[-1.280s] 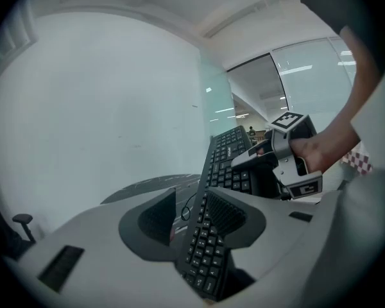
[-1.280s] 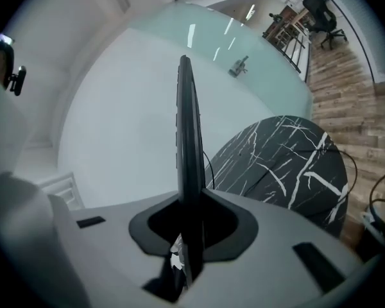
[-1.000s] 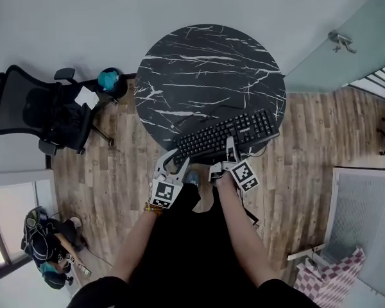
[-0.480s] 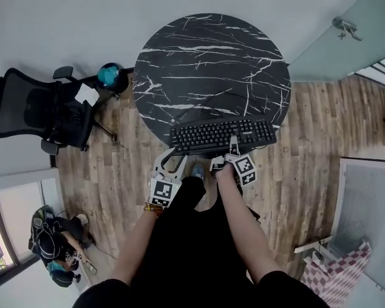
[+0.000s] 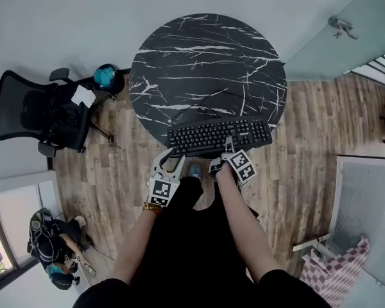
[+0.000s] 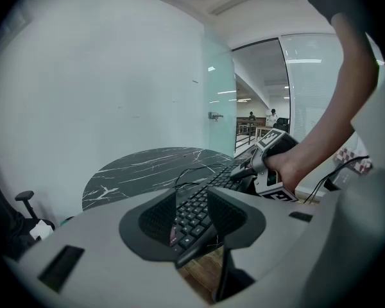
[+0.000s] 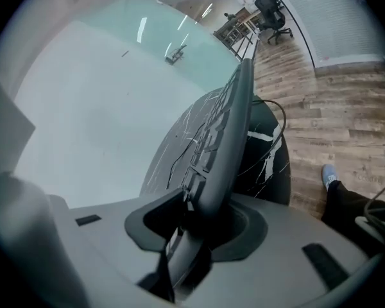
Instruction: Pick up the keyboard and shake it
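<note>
Keyboard [image 5: 218,135] lies across the near edge of the round marble table [image 5: 205,63], with its corners past the curved rim. The left gripper [image 5: 171,159] is open around the near left corner, keys showing in the gap and no pad seen pressing. The right gripper [image 5: 223,154] straddles the near long edge. Its jaws have just been opening, and the key-side pad stands off the board, so nothing is clamped.

The step looks like a release onto the table. To do it well, the person should see that the board bears fully on the marble, then draw both grippers straight back toward the body so that neither pad drags it off the rim.

Only the head view shows the whole board and how it sits on the table. The left gripper view shows wooden floor under the overhanging corner and the cable [image 6: 191,172] trailing across the marble. The right gripper view shows the board edge-on and the slack beside its keys.
</note>
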Available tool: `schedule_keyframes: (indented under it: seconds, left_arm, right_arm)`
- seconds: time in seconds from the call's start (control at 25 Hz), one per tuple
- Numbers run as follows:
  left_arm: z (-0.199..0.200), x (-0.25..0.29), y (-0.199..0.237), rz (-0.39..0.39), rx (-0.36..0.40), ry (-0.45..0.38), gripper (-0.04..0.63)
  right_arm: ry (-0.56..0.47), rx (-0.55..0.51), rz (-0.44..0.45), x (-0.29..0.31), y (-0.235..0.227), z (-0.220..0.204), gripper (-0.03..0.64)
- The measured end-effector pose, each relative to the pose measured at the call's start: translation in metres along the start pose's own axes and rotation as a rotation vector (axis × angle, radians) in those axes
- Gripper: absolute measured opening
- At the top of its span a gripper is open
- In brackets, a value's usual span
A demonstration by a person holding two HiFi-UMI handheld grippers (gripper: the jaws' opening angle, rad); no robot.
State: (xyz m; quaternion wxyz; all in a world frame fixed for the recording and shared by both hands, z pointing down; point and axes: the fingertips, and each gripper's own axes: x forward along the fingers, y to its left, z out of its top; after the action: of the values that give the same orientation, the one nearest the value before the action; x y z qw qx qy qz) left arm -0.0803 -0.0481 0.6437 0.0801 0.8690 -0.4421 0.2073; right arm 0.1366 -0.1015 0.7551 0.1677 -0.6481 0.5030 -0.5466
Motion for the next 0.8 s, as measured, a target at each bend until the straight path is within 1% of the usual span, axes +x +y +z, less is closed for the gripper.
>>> schedule_keyframes:
  seconds: [0.12, 0.16, 0.2, 0.24, 0.36, 0.4, 0.44, 0.48, 0.56, 0.64, 0.76, 0.8]
  left_arm:
    - [0.002, 0.003, 0.003, 0.002, -0.017, -0.006, 0.155]
    - [0.002, 0.005, 0.002, -0.001, -0.015, -0.006, 0.155]
    - [0.002, 0.007, 0.000, -0.006, 0.004, -0.002, 0.155]
    - [0.000, 0.010, -0.004, -0.011, 0.044, 0.009, 0.155]
    - [-0.017, 0.021, -0.024, -0.023, 0.221, 0.068, 0.156]
    - [-0.026, 0.025, -0.030, -0.017, 0.266, 0.093, 0.165]
    - [-0.036, 0.030, -0.033, -0.006, 0.296, 0.121, 0.186]
    - [-0.046, 0.034, -0.034, 0.005, 0.310, 0.151, 0.209]
    - [-0.063, 0.041, -0.032, 0.012, 0.298, 0.199, 0.230]
    - [-0.070, 0.046, -0.028, 0.017, 0.263, 0.219, 0.232]
    - [-0.076, 0.049, -0.025, 0.031, 0.238, 0.245, 0.235]
    - [-0.078, 0.049, -0.023, 0.041, 0.231, 0.255, 0.236]
  right_arm:
    - [0.047, -0.046, -0.005, 0.000, -0.005, -0.001, 0.138]
    - [0.061, -0.060, -0.011, 0.000, -0.007, -0.001, 0.148]
    - [0.071, -0.068, -0.018, -0.001, -0.010, -0.001, 0.156]
    - [0.077, -0.066, -0.025, -0.002, -0.012, -0.001, 0.161]
    - [0.079, -0.008, -0.058, -0.003, -0.019, -0.004, 0.176]
    - [0.079, 0.014, -0.068, -0.003, -0.020, -0.006, 0.179]
    - [0.079, 0.032, -0.073, -0.003, -0.021, -0.007, 0.180]
    - [0.080, 0.046, -0.076, -0.004, -0.021, -0.008, 0.181]
    - [0.089, 0.061, -0.078, -0.004, -0.020, -0.010, 0.181]
    - [0.112, 0.082, -0.078, -0.004, -0.022, -0.012, 0.186]
    - [0.170, 0.119, -0.066, -0.005, -0.028, -0.018, 0.199]
    - [0.203, 0.112, -0.051, -0.006, -0.028, -0.021, 0.202]
